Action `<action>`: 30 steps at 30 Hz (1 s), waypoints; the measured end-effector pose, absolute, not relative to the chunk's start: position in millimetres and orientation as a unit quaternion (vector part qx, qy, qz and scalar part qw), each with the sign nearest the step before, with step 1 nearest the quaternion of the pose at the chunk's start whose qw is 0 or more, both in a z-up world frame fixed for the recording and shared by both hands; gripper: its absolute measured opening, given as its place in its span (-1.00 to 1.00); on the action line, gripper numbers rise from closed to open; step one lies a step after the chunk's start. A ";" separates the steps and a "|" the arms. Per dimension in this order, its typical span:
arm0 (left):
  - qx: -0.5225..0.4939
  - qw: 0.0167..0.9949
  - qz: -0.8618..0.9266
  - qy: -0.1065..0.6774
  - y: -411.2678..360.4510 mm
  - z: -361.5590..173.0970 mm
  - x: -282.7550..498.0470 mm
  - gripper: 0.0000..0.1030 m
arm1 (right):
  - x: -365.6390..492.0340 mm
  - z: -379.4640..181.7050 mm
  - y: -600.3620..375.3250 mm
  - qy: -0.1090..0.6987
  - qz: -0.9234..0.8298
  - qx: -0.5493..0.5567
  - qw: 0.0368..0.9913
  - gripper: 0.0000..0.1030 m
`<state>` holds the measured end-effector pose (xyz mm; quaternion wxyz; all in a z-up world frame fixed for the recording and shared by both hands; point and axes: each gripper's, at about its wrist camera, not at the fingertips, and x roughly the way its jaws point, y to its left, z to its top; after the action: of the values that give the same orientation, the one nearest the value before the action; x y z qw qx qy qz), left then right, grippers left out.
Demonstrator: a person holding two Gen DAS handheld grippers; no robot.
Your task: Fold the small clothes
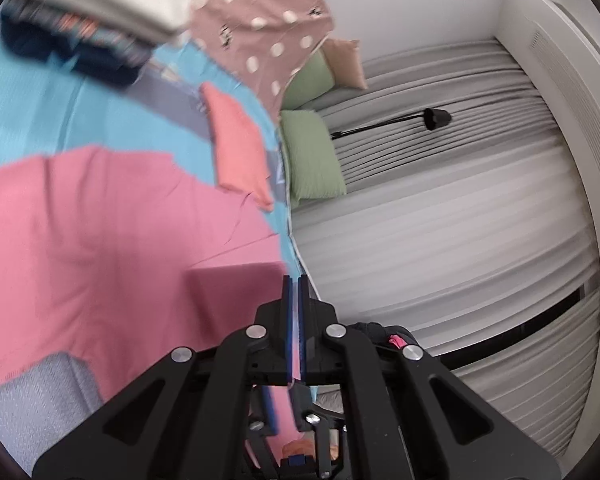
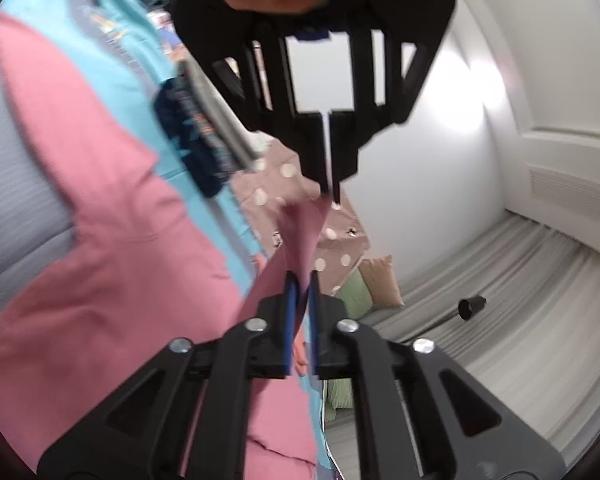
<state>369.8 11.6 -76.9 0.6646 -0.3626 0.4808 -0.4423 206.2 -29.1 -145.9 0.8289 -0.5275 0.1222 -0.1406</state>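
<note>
A pink garment (image 1: pixel 100 240) lies spread on a light blue bedcover (image 1: pixel 60 112), with one corner folded over near the bed's edge. My left gripper (image 1: pixel 296 280) is shut on that edge, and pink cloth shows between its blue pads. In the right wrist view the same garment (image 2: pixel 120 248) rises in a fold to the left gripper (image 2: pixel 332 200), which a hand holds at the top. My right gripper (image 2: pixel 302 280) stands with its pads a little apart, and the pink cloth hangs loosely in the gap.
A stack of folded clothes (image 1: pixel 100 20), grey over dark patterned pieces, sits on the bedcover, with a folded salmon piece (image 1: pixel 240 148) nearby. A brown polka-dot cloth (image 1: pixel 260 12), green pillows (image 1: pixel 312 156), a black lamp (image 1: pixel 436 118) and pale curtains (image 1: pixel 460 240) lie beyond the bed's edge.
</note>
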 end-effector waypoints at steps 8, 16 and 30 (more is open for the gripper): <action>-0.376 0.655 -0.393 0.525 37.0 -138.1 374.7 -0.99 | 158.9 -161.8 -33.1 0.226 -0.022 -0.479 0.848 -0.17; -0.375 0.667 -0.367 0.529 54.0 -150.0 375.3 -0.99 | 196.1 -116.8 -100.1 0.332 0.049 -0.223 0.915 0.07; -0.377 0.693 -0.336 0.515 99.6 -144.2 355.5 -0.78 | 285.6 -118.9 -118.0 0.384 0.062 -0.062 0.919 -0.95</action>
<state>355.5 99.6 -144.2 0.6926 -0.3772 0.5150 -0.3358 285.6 -118.0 -118.9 0.9190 -0.0620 0.3844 0.0618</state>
